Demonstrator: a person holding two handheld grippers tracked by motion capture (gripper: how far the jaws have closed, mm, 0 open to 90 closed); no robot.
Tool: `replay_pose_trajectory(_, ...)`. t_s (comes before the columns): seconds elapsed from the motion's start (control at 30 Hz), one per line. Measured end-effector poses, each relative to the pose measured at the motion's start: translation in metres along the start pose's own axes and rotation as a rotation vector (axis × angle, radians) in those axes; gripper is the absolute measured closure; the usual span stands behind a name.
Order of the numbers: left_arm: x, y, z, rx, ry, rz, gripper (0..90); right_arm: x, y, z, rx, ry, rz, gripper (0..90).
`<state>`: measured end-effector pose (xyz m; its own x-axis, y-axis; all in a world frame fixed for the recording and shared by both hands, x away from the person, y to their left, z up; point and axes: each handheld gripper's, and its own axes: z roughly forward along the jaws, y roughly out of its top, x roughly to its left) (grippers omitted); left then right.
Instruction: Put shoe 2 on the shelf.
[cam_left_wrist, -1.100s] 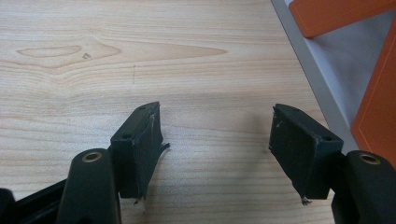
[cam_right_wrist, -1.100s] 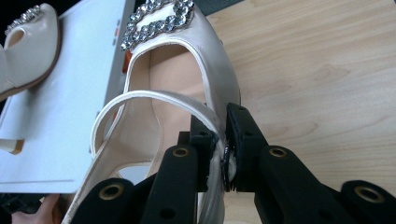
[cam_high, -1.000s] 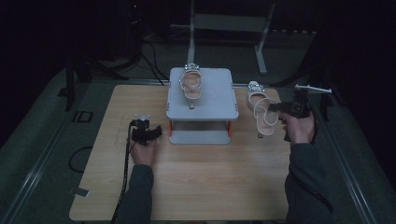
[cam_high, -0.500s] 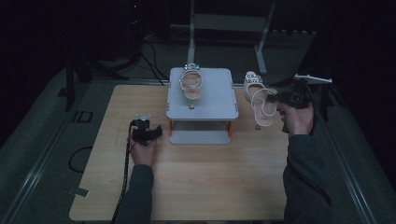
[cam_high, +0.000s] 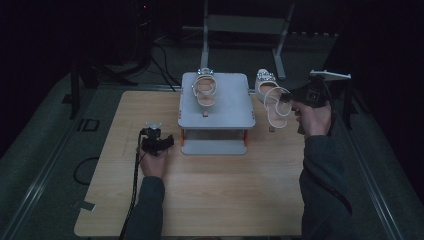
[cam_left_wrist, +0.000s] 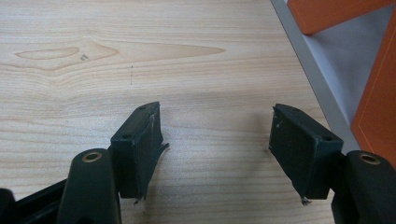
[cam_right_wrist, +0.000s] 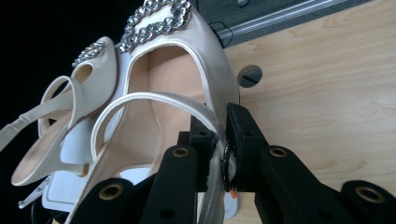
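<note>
A cream high-heeled sandal (cam_high: 206, 91) with a jewelled buckle lies on top of the grey stand (cam_high: 235, 107). Its mate (cam_high: 271, 95) hangs in the air just right of the stand, toe pointing away. My right gripper (cam_high: 287, 101) is shut on it. In the right gripper view the jaws (cam_right_wrist: 220, 127) pinch the heel strap of this held sandal (cam_right_wrist: 168, 70), with the other sandal (cam_right_wrist: 70, 107) beyond on the stand. My left gripper (cam_high: 167, 141) rests on the table left of the stand's lower shelf. Its jaws (cam_left_wrist: 215, 135) stand open over bare wood.
The grey stand has orange legs (cam_left_wrist: 373, 107) and a lower shelf (cam_high: 215, 146) on the wooden table (cam_high: 220, 200). Dark floor, cables and a metal frame (cam_high: 280, 45) lie behind the table. A round cable hole (cam_right_wrist: 250, 74) is in the tabletop.
My right gripper has lifted the sandal off the table and carried it up and slightly left, toward the stand's top. The left gripper has stayed put.
</note>
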<state>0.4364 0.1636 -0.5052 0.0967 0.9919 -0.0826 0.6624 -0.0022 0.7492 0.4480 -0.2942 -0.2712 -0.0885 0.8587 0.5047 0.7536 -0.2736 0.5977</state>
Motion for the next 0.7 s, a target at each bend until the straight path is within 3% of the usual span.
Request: replay_pose_trajectory(0.7, 0.000, 0.000, 0.000, 0.000, -0.003, -0.003, 34.7, 0.051, 0.007, 0.026, 0.021, 0.036, -0.027, 82.1)
